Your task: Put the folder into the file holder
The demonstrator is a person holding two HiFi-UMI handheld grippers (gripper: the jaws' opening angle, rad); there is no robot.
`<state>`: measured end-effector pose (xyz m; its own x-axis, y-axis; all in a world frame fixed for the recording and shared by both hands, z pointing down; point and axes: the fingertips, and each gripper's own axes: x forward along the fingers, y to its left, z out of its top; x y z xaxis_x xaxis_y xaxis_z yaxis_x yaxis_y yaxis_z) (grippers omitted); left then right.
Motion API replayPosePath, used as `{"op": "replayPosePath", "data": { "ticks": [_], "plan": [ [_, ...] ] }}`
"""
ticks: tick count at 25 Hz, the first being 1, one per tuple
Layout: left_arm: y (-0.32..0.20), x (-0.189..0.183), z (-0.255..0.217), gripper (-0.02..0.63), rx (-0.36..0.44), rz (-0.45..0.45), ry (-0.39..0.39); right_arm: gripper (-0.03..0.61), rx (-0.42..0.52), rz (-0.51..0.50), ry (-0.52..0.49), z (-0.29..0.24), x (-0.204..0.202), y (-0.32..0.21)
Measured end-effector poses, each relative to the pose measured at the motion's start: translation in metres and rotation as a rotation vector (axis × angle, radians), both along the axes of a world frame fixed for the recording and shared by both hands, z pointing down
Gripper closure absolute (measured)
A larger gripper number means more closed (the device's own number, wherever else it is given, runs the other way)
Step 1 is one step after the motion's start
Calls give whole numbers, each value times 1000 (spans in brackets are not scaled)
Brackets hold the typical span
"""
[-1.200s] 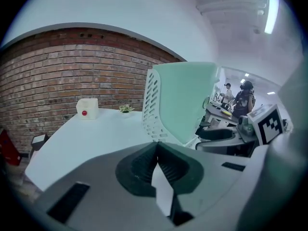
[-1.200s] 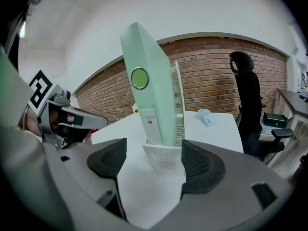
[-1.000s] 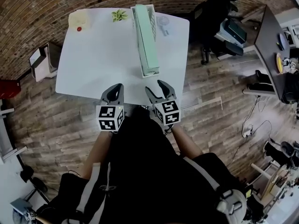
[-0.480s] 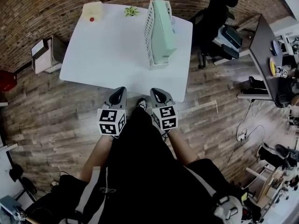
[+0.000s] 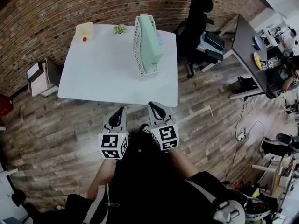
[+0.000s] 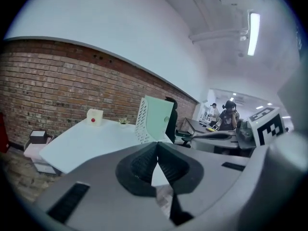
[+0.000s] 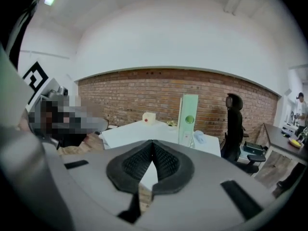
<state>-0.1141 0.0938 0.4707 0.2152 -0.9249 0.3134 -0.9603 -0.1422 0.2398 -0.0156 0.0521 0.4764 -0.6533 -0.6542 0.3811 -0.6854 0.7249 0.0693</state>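
Observation:
A pale green folder (image 5: 152, 43) stands upright inside the white mesh file holder (image 5: 138, 50) on the white table (image 5: 103, 69), toward its far right side. My two grippers hang side by side over the wooden floor, short of the table's near edge and apart from the holder. Left gripper (image 5: 122, 110) is shut and empty. Right gripper (image 5: 152, 105) is shut with nothing between its pads. The left gripper view shows the folder (image 6: 159, 124) in the holder (image 6: 141, 124) beyond the closed jaw tips (image 6: 157, 146). In the right gripper view the folder (image 7: 188, 117) appears edge-on past the closed tips (image 7: 152, 142).
A small potted plant (image 5: 119, 29) and a cream box with a red dot (image 5: 84, 31) sit at the table's far edge. A black office chair (image 5: 196, 17) stands right of the table, a dark desk (image 5: 243, 45) beyond it, a low cabinet (image 5: 39, 73) at the left.
The right gripper's jaws have gone from open to shut. Both grippers and the view have drawn back from the table's near edge to over the floor.

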Motion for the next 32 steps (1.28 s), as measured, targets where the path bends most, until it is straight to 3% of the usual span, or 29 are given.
{"op": "replayPosePath", "data": {
  "ticks": [7,13,20,32],
  "plan": [
    [-8,14,-84,592,190,-41,-61,569,167,-20,-126,-95,15,-11],
    [-10,41,-153,592,343,-110,-103,569,244,-76,-182,-148,39,-12],
    [-1,68,-157,592,327,-162,-148,571,244,-101,-222,-156,68,-9],
    [-1,77,-156,591,317,-191,-162,571,231,-94,-224,-152,86,-15]
  ]
}}
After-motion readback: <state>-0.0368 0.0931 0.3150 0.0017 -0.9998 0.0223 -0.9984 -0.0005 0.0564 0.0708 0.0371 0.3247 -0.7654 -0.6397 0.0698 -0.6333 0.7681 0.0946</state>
